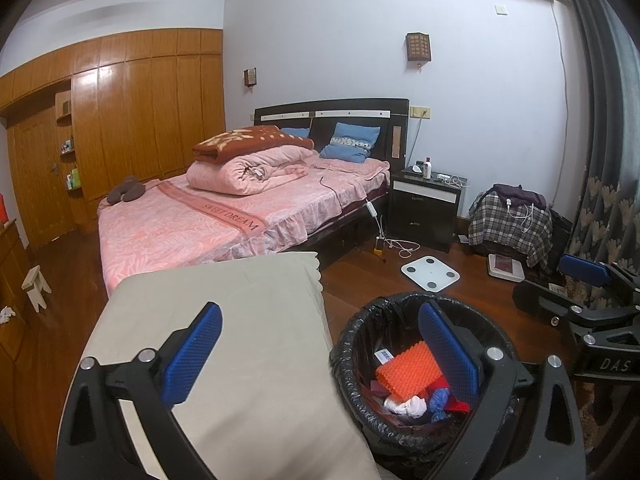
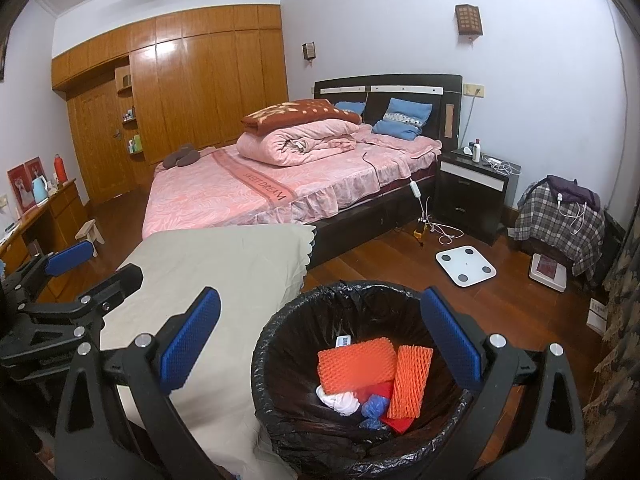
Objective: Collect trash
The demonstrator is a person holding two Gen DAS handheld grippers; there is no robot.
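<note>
A round bin with a black bag liner (image 1: 352, 344) (image 2: 272, 344) stands on the wood floor beside a beige-covered surface. Inside lie orange foam netting (image 1: 406, 370) (image 2: 356, 364), a second orange net sleeve (image 2: 410, 380), a white crumpled piece (image 1: 408, 404) (image 2: 340, 400), blue scraps (image 2: 374, 406) and something red. My left gripper (image 1: 324, 356) is open above the bin's left rim with nothing between its fingers. My right gripper (image 2: 320, 344) is open over the bin mouth, also holding nothing. The right gripper (image 1: 572, 280) also shows at the right edge of the left wrist view.
A beige-covered surface (image 1: 240, 320) (image 2: 224, 264) lies left of the bin. Behind it stands a pink bed (image 1: 224, 216). A white scale (image 1: 430, 274) (image 2: 466, 266), cables, a dark nightstand (image 1: 426, 208) and a plaid-covered seat (image 1: 510, 224) sit on the floor to the right. A curtain (image 1: 600, 200) hangs far right.
</note>
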